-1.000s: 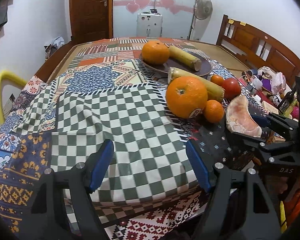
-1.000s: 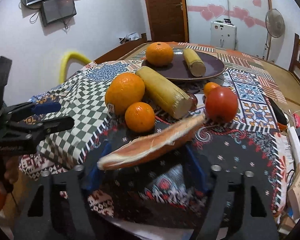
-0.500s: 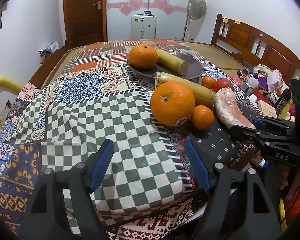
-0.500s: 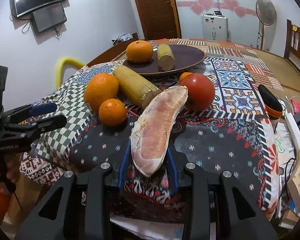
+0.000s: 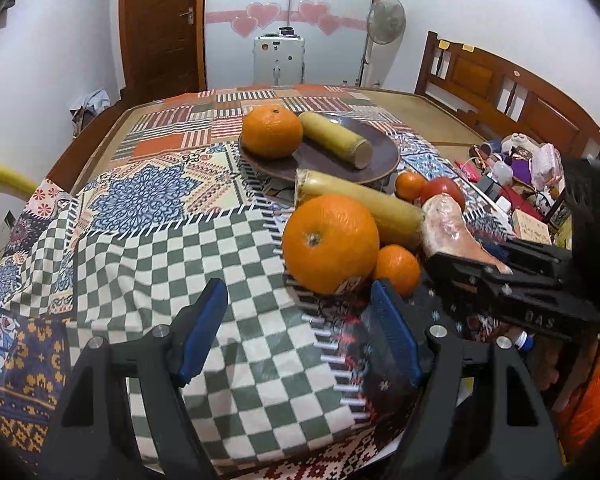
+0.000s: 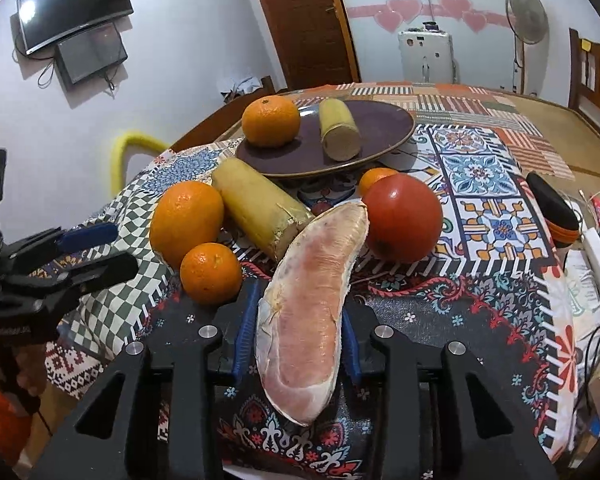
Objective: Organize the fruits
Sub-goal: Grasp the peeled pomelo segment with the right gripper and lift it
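Note:
My right gripper (image 6: 298, 336) is shut on a pink pomelo wedge (image 6: 312, 300) and holds it above the cloth; the wedge also shows in the left wrist view (image 5: 452, 236). My left gripper (image 5: 300, 332) is open and empty, just in front of a big orange (image 5: 330, 242). A small orange (image 6: 211, 273), a yellow cane piece (image 6: 260, 206), a red tomato (image 6: 404, 218) and another small orange (image 6: 374, 178) lie on the cloth. A dark plate (image 6: 380, 136) farther back holds an orange (image 6: 271, 121) and a cane piece (image 6: 339, 128).
A patchwork cloth (image 5: 148, 200) covers the table. A yellow chair back (image 5: 0, 184) stands at the left. Cluttered items (image 5: 516, 168) and a wooden bed frame (image 5: 500, 84) are at the right. A black case (image 6: 552, 208) lies at the table's right edge.
My right gripper has closed on the pomelo wedge, turned it lengthwise and lifted it. My left gripper has moved closer to the big orange and stays open.

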{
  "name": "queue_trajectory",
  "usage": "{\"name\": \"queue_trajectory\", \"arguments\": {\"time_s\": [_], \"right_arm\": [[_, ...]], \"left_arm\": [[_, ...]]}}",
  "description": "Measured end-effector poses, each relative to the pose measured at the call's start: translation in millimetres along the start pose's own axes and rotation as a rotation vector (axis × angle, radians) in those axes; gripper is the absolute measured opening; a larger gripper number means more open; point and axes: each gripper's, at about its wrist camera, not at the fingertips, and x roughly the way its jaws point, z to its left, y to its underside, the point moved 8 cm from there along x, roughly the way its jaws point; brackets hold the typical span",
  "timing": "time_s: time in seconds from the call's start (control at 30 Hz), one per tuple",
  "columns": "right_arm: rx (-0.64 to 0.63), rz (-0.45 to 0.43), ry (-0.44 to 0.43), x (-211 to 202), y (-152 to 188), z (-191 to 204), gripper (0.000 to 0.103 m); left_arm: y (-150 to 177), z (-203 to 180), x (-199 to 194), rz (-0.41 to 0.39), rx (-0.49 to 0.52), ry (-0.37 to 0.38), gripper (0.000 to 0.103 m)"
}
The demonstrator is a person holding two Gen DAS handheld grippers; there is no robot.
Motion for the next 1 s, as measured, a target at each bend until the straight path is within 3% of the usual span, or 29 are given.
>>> {"name": "queue_trajectory", "arguments": {"time_s": [0.4, 0.77, 0.83, 1.0], "right_arm": [[-0.056, -0.075, 0.058, -27.0, -18.4, -12.2, 0.033], [-0.084, -0.081, 0.077, -24.0, -23.3, -16.7, 0.033], [-0.091, -0.084, 0.081, -24.2, -24.1, -16.9, 0.033], [-0.103, -0.099, 0.082, -24.2, -30.8, -17.0, 0.033]], "left_arm": [[-19.0, -17.5, 24.9, -0.002, 0.017, 0.007, 0.074], [-25.7, -13.6, 46.1, 0.008, -0.054, 0.030, 0.074], [-25.5, -14.7, 46.5, 0.006, -0.053, 0.039, 0.066], [-27.3, -12.4, 46.1, 0.021, -0.080, 0.027, 0.063]]}}
